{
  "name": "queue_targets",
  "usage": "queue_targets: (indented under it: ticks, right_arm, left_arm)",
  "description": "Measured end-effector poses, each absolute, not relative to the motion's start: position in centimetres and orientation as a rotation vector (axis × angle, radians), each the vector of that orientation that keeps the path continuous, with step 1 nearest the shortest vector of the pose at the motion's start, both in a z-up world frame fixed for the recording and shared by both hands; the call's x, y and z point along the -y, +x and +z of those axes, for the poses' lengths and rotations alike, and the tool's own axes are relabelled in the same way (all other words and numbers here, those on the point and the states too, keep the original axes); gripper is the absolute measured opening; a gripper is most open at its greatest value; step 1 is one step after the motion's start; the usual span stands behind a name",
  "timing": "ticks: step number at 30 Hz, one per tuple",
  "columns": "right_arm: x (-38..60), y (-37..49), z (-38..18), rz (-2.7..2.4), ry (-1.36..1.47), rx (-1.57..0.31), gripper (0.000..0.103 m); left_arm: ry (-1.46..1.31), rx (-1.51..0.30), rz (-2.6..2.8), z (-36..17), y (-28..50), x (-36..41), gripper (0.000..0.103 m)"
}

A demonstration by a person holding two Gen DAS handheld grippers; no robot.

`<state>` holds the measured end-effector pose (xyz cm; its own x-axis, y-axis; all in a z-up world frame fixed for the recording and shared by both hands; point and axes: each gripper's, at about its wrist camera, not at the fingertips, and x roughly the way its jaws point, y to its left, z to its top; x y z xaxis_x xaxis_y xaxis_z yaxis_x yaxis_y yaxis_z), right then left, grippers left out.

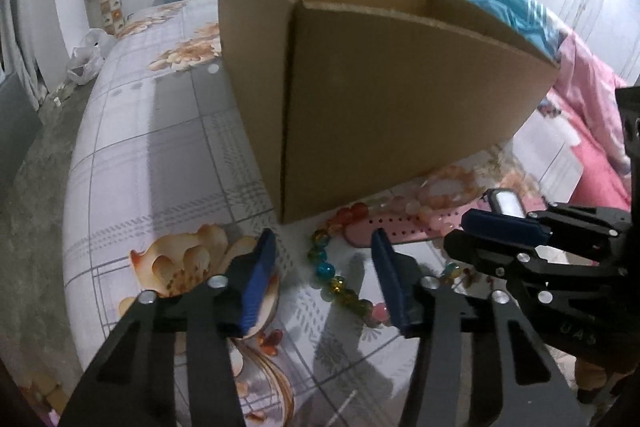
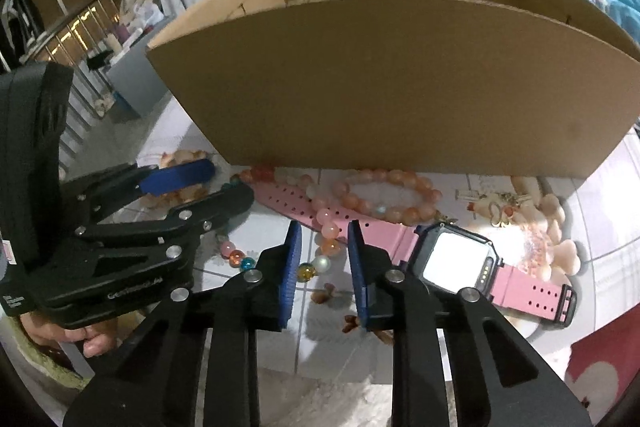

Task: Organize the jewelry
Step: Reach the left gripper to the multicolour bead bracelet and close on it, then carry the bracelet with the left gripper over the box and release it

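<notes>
An open cardboard box (image 1: pixel 384 99) (image 2: pixel 400 83) stands on the flowered cloth. In front of it lie a pink-strap smartwatch (image 2: pixel 456 263) (image 1: pixel 400 231), a peach bead bracelet (image 2: pixel 388 193) and a multicoloured bead necklace (image 1: pixel 332 279) (image 2: pixel 320 247). My left gripper (image 1: pixel 324 279) is open, low over the coloured beads, holding nothing. My right gripper (image 2: pixel 322 267) is open over the necklace beads, just left of the watch face, holding nothing. Each gripper shows in the other's view: the right (image 1: pixel 500 227), the left (image 2: pixel 188 183).
A small gold charm piece (image 2: pixel 500 207) lies right of the bracelet. Pink and blue bedding (image 1: pixel 576 99) is piled right of the box. A white plastic bag (image 1: pixel 86 59) sits on the floor at far left. Shelves (image 2: pixel 80 23) stand beyond the left edge.
</notes>
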<state>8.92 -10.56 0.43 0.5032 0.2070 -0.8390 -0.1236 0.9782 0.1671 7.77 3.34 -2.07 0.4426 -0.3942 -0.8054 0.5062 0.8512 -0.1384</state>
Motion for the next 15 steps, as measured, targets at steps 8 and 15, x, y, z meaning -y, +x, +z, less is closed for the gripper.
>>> queue_targets:
  ticks: [8,15]
  right_arm:
    - [11.5,8.3,0.1,0.210,0.098,-1.024,0.007]
    - [13.1,6.6,2.2,0.257,0.120,-0.987,0.007]
  left_arm:
    - [0.245,-0.912,-0.533,-2.3,7.1,-2.6,0.010]
    - [0.156,-0.906,-0.569,-0.1,6.0,-3.8,0.009]
